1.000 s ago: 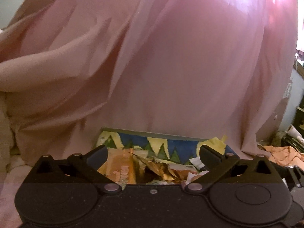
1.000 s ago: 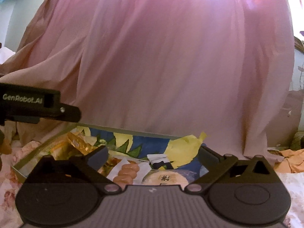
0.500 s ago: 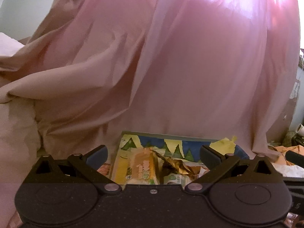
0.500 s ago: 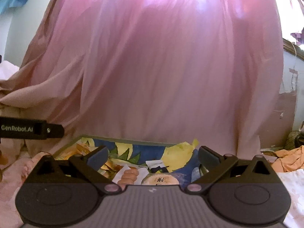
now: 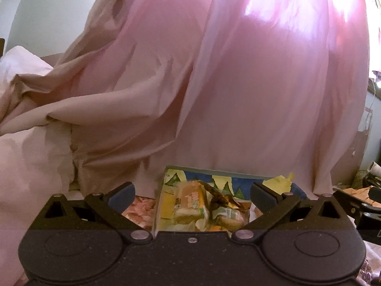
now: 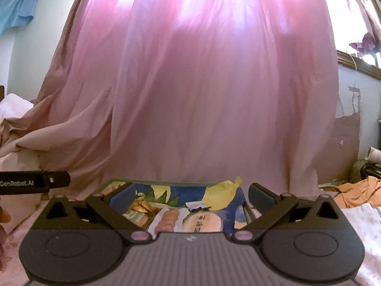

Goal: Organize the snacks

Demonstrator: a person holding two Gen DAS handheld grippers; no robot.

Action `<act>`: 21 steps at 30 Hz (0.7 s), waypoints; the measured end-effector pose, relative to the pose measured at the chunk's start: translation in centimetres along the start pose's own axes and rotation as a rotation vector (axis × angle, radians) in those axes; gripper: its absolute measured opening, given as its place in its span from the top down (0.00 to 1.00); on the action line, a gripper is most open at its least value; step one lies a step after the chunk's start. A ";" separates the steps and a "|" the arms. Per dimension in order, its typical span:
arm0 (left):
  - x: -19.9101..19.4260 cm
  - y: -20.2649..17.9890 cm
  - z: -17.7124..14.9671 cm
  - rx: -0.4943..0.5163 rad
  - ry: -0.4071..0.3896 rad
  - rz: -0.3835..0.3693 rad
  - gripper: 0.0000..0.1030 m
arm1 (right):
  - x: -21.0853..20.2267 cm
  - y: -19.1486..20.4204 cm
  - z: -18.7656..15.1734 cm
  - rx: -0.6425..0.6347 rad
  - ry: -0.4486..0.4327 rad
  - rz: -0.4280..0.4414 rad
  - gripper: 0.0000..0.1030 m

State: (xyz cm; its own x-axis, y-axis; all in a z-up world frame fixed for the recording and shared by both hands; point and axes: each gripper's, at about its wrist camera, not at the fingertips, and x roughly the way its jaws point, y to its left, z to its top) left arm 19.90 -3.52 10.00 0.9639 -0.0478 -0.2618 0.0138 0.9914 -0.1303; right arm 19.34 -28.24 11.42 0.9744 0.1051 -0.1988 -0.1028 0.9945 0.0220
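Observation:
A shallow box [image 5: 221, 178] with a blue, yellow and green pattern inside lies ahead, holding several snack packets. In the left wrist view I see an orange bread packet [image 5: 190, 202] and a crumpled brown-gold wrapper [image 5: 221, 199]. In the right wrist view the box [image 6: 166, 189] holds a packet of pink sausages [image 6: 167, 219] and a round flat cake packet [image 6: 204, 222]. My left gripper [image 5: 191, 194] is open and empty above the box's left end. My right gripper [image 6: 188, 194] is open and empty above its right part. The left gripper's body [image 6: 35, 178] shows at the right view's left edge.
A pink curtain [image 6: 202, 95] hangs right behind the box and bunches up at the left [image 5: 71, 119]. The box rests on a floral cloth [image 6: 357, 226]. Orange cloth [image 6: 357, 190] and clutter lie at the far right.
Both grippers have drawn back and tilted up, so the box looks smaller and lower. In the left view the box has slid from centre-left towards the right. Both grippers stay open.

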 end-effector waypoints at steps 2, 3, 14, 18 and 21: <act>-0.8 -0.1 -0.3 0.008 -0.009 0.010 0.01 | -0.7 0.0 -0.2 0.008 0.000 0.000 0.00; -1.2 0.0 -0.4 0.012 -0.014 0.012 0.01 | -1.2 0.0 -0.3 0.015 0.000 0.000 0.00; -5.0 0.0 -1.9 0.035 -0.039 0.009 0.01 | -4.3 0.2 -1.6 0.042 0.005 0.002 0.00; -6.2 -0.1 -2.6 0.041 -0.055 0.004 0.01 | -5.4 0.3 -2.2 0.054 0.005 -0.001 0.00; -6.8 0.0 -3.2 0.040 -0.055 0.004 0.01 | -5.9 0.3 -2.6 0.063 0.007 -0.002 0.00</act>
State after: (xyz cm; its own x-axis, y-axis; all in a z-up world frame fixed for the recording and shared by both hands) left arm 12.47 -3.59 8.76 0.9771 -0.0377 -0.2095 0.0190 0.9957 -0.0906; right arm 12.99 -28.56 10.04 0.9731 0.1038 -0.2057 -0.0882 0.9926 0.0836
